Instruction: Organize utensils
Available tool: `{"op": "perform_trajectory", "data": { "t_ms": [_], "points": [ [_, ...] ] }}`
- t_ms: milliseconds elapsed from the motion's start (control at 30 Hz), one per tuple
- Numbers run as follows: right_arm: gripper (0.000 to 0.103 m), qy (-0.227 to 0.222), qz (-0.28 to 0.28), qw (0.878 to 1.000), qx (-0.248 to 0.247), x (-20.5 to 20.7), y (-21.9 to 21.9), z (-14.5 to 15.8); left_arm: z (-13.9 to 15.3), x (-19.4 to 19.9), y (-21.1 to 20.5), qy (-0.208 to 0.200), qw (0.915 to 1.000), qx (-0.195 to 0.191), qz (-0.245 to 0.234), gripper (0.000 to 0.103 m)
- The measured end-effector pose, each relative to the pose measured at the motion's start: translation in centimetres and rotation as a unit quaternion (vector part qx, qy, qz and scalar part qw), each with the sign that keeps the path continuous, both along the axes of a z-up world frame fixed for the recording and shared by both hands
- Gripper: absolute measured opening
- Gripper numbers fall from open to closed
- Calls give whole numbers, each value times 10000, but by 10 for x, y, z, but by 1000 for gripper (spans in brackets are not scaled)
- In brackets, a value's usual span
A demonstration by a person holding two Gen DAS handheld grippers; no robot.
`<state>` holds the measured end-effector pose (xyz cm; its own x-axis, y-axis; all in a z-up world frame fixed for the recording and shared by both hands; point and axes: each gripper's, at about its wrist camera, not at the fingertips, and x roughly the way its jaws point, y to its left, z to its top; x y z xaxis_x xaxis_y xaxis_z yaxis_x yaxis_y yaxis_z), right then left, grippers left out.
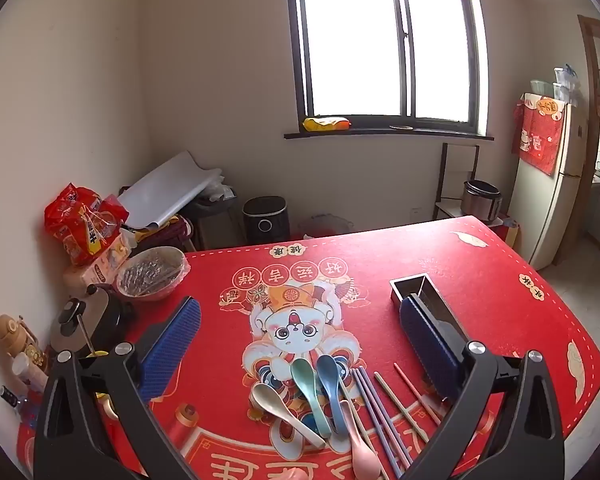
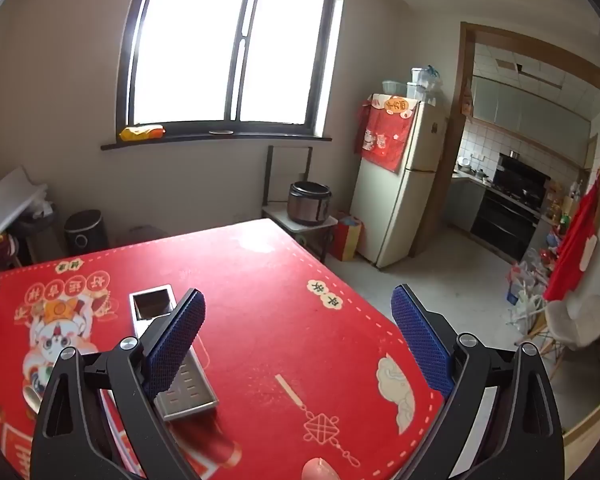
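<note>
Left tongs (image 1: 300, 340): blue pads spread wide, nothing between them, nothing touched; they hang above the tabletop (image 1: 480, 280), pitched downward. Below and between the two pads lie the utensils in a loose fan: a cream spoon (image 1: 278, 410) nearest the left pad, then a green spoon (image 1: 308, 388), a blue spoon (image 1: 332, 384), and a pink spoon (image 1: 360, 448) at the near edge of the view. To the right of the spoons, toward the right pad, lie lilac chopsticks (image 1: 376, 412), a tan chopstick (image 1: 400, 406) and a pink chopstick (image 1: 416, 392), all flat on the red mat. A metal utensil holder (image 1: 414, 286) lies on its side just beyond the right pad, its open end facing away; the pad overlaps its near part in the left wrist view, contact cannot be told. Right tongs (image 2: 298, 328): pads likewise wide apart, empty, held over bare red mat. The same utensil holder (image 2: 168, 348) lies under and just past the left pad of the right tongs, perforated base nearest the camera; touching or not cannot be told. A covered bowl (image 1: 152, 276) sits well left of the left tongs.
</note>
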<state>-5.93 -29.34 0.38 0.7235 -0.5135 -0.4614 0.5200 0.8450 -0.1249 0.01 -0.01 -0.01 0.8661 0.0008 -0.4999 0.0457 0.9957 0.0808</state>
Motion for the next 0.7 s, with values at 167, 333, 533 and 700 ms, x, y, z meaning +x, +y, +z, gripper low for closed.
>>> {"op": "perform_trajectory", "data": {
  "t_ms": [167, 333, 533, 700],
  "points": [
    [91, -22, 21, 10000, 9, 1, 0, 1, 1, 0, 1, -10, 10000, -5, 14, 98],
    [91, -58, 44, 10000, 12, -6, -2, 6, 0, 0, -1, -29, 10000, 14, 17, 98],
    [91, 36, 54, 10000, -24, 4, 2, 1, 1, -1, -5, -29, 10000, 4, 13, 98],
    [91, 24, 44, 10000, -19, 4, 2, 1, 0, -3, -3, -44, 10000, -5, -2, 98]
  ]
}}
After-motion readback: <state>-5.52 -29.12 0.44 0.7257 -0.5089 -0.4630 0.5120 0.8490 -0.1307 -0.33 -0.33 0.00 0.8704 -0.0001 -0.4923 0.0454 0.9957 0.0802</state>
